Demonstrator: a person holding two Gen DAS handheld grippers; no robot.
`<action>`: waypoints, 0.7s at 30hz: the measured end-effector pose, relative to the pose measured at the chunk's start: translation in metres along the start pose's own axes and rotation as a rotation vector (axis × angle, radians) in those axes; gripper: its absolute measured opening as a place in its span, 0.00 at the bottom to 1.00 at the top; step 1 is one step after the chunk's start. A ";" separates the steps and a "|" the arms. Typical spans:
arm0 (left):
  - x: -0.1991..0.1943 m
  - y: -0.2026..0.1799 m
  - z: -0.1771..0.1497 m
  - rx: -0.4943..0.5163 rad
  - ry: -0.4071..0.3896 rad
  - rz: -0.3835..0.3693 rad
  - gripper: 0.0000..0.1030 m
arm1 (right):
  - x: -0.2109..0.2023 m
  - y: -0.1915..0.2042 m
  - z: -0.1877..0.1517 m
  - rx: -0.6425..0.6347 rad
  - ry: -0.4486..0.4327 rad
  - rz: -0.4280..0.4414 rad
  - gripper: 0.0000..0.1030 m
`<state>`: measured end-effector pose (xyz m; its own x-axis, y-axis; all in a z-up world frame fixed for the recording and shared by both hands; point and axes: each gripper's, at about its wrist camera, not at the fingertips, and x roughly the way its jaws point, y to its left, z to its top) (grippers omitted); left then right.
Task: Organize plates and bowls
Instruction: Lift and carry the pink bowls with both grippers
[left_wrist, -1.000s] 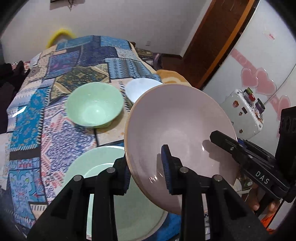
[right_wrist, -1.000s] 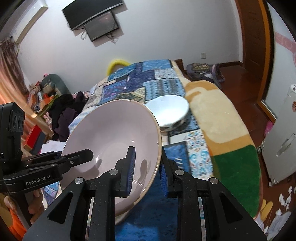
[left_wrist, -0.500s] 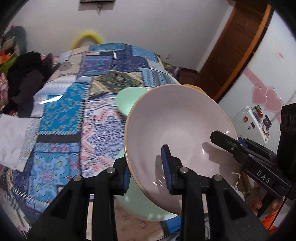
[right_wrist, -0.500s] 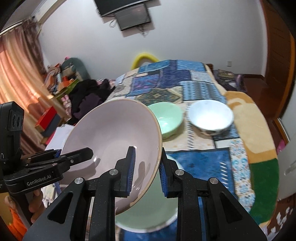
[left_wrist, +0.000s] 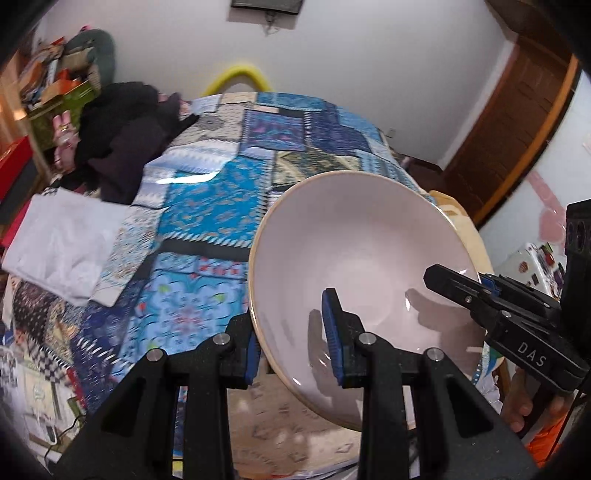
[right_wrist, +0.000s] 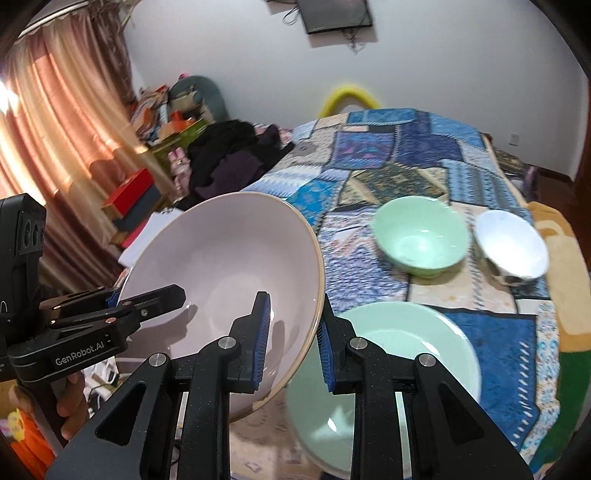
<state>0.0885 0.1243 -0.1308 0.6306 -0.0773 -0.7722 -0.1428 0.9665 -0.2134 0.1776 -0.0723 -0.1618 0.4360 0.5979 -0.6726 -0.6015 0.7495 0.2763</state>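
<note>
A large pale pink bowl (left_wrist: 362, 266) with a tan rim hangs tilted in the air above the patchwork cloth. My left gripper (left_wrist: 291, 339) is shut on its near left rim, and my right gripper (right_wrist: 291, 339) is shut on the opposite rim. Each gripper shows in the other's view, the right gripper (left_wrist: 461, 288) at the bowl's right edge and the left gripper (right_wrist: 147, 299) at its left edge. In the right wrist view the pink bowl (right_wrist: 221, 280) is left of a green plate (right_wrist: 410, 350) that lies on the cloth. Beyond the plate stand a green bowl (right_wrist: 421, 236) and a white bowl (right_wrist: 511, 245).
The patchwork cloth (left_wrist: 207, 206) covers a bed-like surface. Dark clothes (left_wrist: 122, 133) and a white folded sheet (left_wrist: 59, 243) lie at its left side. Boxes and clutter (right_wrist: 162, 122) stand by the curtain (right_wrist: 62, 110). A wooden door (left_wrist: 517, 122) is at the right.
Both grippers have carried the pink bowl sideways to the left, off the green plate. In the left wrist view the green plate and the bowls have slid out of sight.
</note>
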 end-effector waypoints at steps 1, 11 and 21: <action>-0.001 0.005 -0.002 -0.008 0.000 0.008 0.29 | 0.005 0.004 0.000 -0.006 0.011 0.009 0.21; 0.011 0.052 -0.018 -0.079 0.049 0.051 0.29 | 0.045 0.024 -0.010 -0.024 0.111 0.053 0.21; 0.041 0.075 -0.036 -0.124 0.121 0.060 0.29 | 0.080 0.025 -0.025 -0.022 0.216 0.059 0.21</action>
<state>0.0765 0.1852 -0.1997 0.5231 -0.0562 -0.8504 -0.2749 0.9334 -0.2308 0.1814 -0.0127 -0.2259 0.2471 0.5642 -0.7878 -0.6371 0.7071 0.3066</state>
